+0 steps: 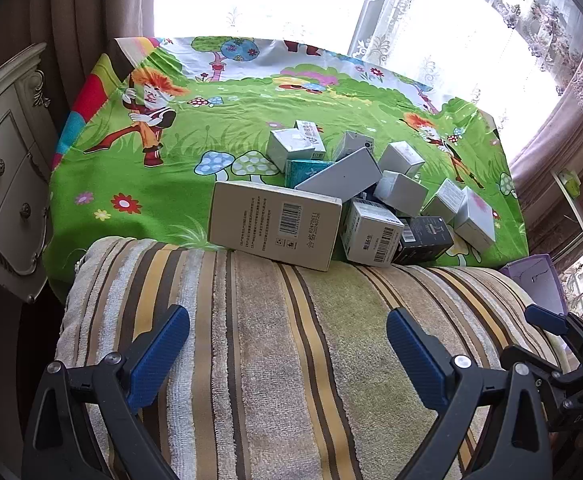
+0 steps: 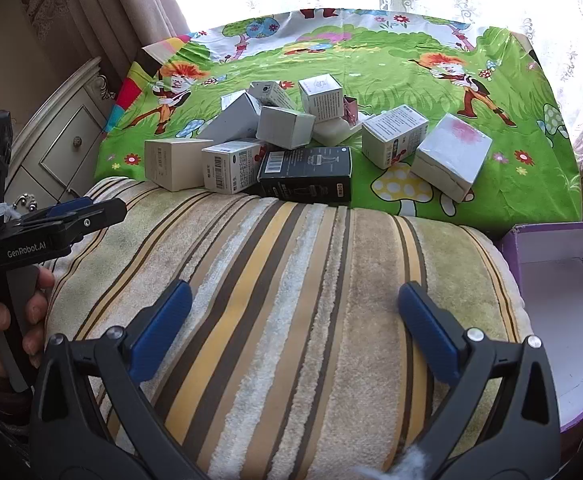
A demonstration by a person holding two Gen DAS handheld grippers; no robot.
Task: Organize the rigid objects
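Left wrist: gaping left tongs (image 1: 287, 344), heaped boxes (image 1: 355, 196).

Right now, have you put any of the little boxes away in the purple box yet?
Not yet. The purple box looks empty in the part that shows. All the small boxes, such as the black box and the big beige box, lie jumbled on the cartoon cloth. The left gripper and right gripper hover over the striped towel, jaws open, holding nothing. The whole sorting is left.
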